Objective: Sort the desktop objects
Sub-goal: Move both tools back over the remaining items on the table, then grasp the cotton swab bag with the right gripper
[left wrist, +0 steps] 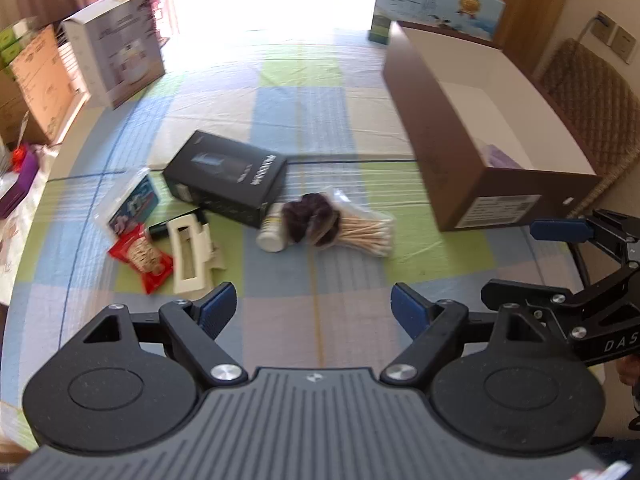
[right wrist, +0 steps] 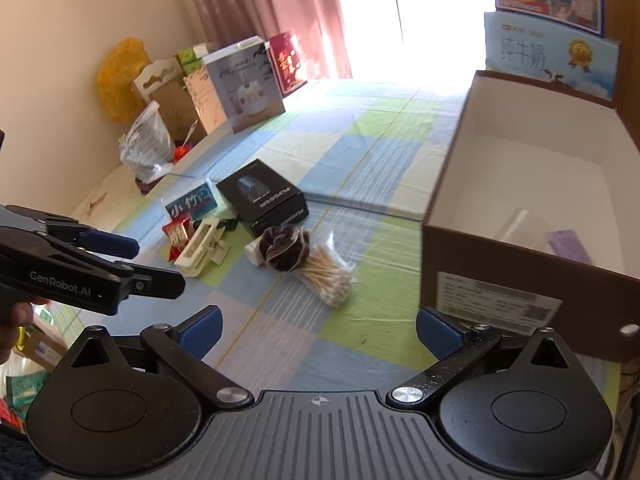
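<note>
Both grippers hovering wide open, nothing between pads: left gripper (left wrist: 314, 306), right gripper (right wrist: 318, 330). Cotton swabs bag (left wrist: 362, 232) lying on checked cloth (left wrist: 280, 320) ahead of both, touching dark scrunchie (left wrist: 310, 216); brown box (right wrist: 520, 216) sitting right

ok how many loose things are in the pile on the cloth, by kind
boxes: 1, black box
packets: 3, blue packet, red packet, cotton swabs
bottles: 1, white bottle
scrunchies: 1
cream holders: 1
dark tubes: 1
total: 8

Blown-out window (right wrist: 436, 12) backlight, slight blur, fisheye-bent edges.
</note>
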{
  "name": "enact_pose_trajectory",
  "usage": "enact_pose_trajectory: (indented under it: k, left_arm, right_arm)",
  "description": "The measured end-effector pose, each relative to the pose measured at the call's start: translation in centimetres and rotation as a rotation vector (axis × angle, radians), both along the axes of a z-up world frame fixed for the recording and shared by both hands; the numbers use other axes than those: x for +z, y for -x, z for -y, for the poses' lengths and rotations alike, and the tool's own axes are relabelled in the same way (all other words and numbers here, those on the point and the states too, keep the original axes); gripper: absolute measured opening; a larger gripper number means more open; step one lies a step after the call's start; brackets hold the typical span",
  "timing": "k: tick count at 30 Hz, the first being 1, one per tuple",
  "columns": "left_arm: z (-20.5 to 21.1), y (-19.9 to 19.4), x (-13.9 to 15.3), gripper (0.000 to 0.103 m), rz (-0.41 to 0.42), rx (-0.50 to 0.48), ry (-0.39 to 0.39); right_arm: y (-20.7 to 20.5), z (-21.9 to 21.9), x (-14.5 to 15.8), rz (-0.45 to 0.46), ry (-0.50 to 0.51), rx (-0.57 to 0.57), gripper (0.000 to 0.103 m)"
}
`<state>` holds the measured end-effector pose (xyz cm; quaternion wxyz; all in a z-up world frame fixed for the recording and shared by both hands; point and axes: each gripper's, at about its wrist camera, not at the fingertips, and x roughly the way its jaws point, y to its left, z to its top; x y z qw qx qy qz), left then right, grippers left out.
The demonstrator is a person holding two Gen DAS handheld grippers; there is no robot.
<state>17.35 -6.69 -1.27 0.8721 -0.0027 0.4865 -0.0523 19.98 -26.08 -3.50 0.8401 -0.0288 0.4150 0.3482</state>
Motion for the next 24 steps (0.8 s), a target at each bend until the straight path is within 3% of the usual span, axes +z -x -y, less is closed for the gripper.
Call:
enact_pose_trajectory:
  k: [6,14,24]
  left_arm:
    - [-1.8,0.1,-1.2,0.081,0.004,0.049,-0.009]
    - [-2.5,-1.5,-3.8,0.076,0.006,0.059,-0.01]
    - [-2.0,-4.9,-7.1,0.074,-0.036,0.035,-0.004]
  right_arm:
    - [-0.8,-2.1,-1.4,0.019,0.017,0.011,0.095]
    - [-2.5,-4.5,-4.7,0.04,0.066,-0.014,0.057]
    - [-4.7,-6.6,-7.6,0.069,0.131,-0.019,0.056]
